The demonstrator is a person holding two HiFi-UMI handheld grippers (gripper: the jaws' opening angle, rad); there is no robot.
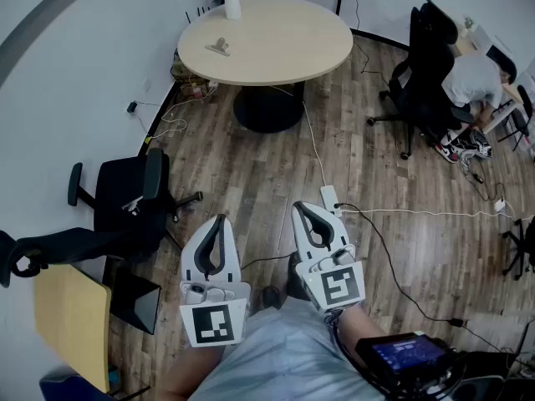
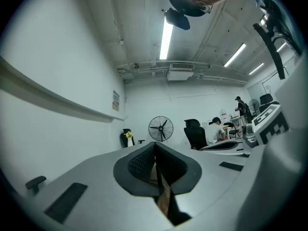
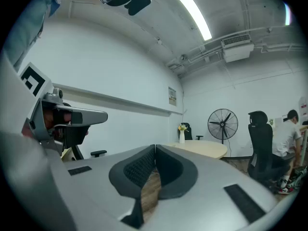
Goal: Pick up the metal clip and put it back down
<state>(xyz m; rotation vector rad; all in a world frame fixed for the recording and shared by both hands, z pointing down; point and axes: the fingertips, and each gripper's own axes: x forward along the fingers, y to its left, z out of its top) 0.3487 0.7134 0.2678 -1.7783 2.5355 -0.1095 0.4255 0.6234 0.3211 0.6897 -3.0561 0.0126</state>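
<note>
Metal clip (image 1: pixel 220 47): small and silvery, lying on the round pale wooden table (image 1: pixel 284 53) near its left side, untouched.
Left gripper (image 1: pixel 219 224): grey two-jaw tool, jaws pressed together with nothing between them, well apart from the table.
Right gripper (image 1: pixel 306 211): the same, closed tight and empty, beside the left one.
Progress: judged not begun; the approach, the grasp, the lift and the setting down all remain.
Head view alone: shows the clip and the wood floor between it and the grippers.
Right gripper view: shows the table and white flower vase (image 3: pixel 182 136); the clip cannot be made out.
</note>
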